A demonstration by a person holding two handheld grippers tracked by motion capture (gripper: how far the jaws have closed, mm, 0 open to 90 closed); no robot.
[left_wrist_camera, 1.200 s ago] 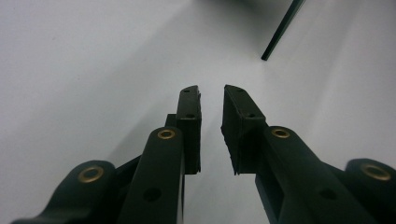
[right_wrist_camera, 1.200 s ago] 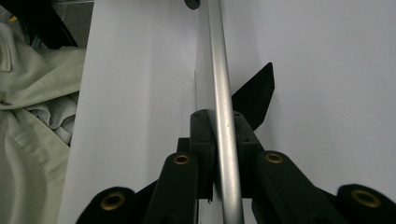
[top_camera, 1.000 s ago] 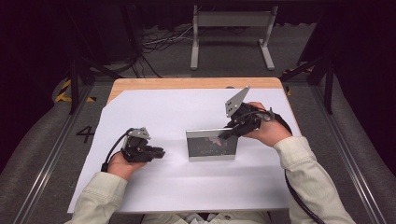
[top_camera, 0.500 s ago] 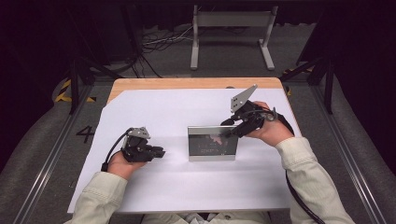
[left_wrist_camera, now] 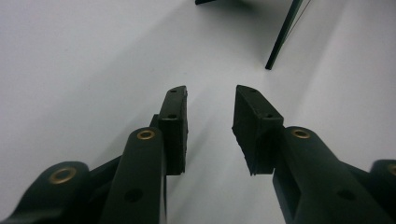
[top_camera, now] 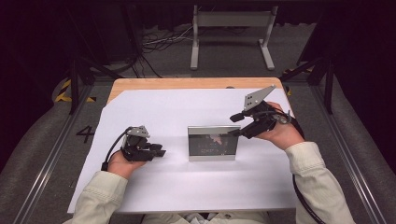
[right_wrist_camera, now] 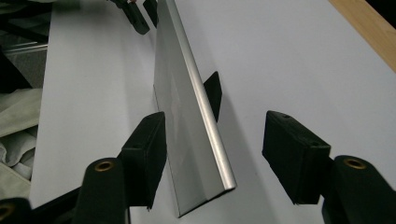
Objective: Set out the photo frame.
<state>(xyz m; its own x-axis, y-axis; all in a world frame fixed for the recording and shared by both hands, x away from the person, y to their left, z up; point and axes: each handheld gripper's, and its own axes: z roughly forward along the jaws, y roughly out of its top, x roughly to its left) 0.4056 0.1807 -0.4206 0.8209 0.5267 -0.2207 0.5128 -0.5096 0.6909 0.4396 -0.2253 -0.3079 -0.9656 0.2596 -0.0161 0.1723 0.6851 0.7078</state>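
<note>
The right hand-held gripper (top_camera: 237, 125) now has its jaws spread; they have just been opening, where a second ago they were closed on the right end of the picture frame (top_camera: 213, 143). In the right gripper view the frame's silver edge (right_wrist_camera: 196, 112) stands between the pads with a gap on each side. The frame stands on the white sheet by its own back prop. The left hand-held gripper (top_camera: 160, 150) has also just been opening, with nothing between its jaws.
</note>
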